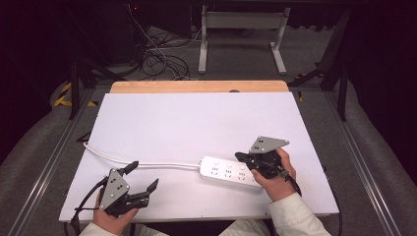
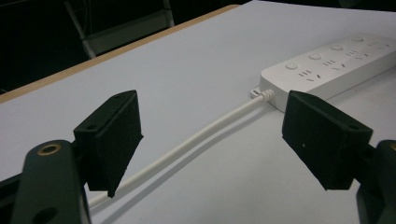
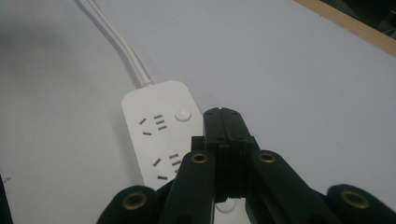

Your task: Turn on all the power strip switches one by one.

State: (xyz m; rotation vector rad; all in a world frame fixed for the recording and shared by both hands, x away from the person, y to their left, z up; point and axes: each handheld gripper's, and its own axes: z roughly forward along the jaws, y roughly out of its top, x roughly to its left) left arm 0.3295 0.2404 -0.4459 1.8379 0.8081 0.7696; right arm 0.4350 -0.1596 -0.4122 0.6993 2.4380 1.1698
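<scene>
A white power strip [image 1: 228,172] lies on the white board [image 1: 196,123], right of centre near the front. Its white cable [image 1: 147,163] runs left across the board. My right gripper [image 1: 244,157] is shut, with its jaws pressed together over the strip's right end. In the right gripper view the closed tips [image 3: 223,116] sit just beside a round button on the strip [image 3: 159,135]; whether they touch it I cannot tell. My left gripper [image 1: 143,176] stands open at the front left with nothing held. In its own view the cable [image 2: 187,144] passes between the jaws [image 2: 217,140], and the strip [image 2: 331,65] lies beyond.
A wooden table edge [image 1: 196,87] shows behind the board. On the floor beyond are tangled cables [image 1: 157,59] and a white metal frame [image 1: 241,29]. Metal rails run along both sides of the table.
</scene>
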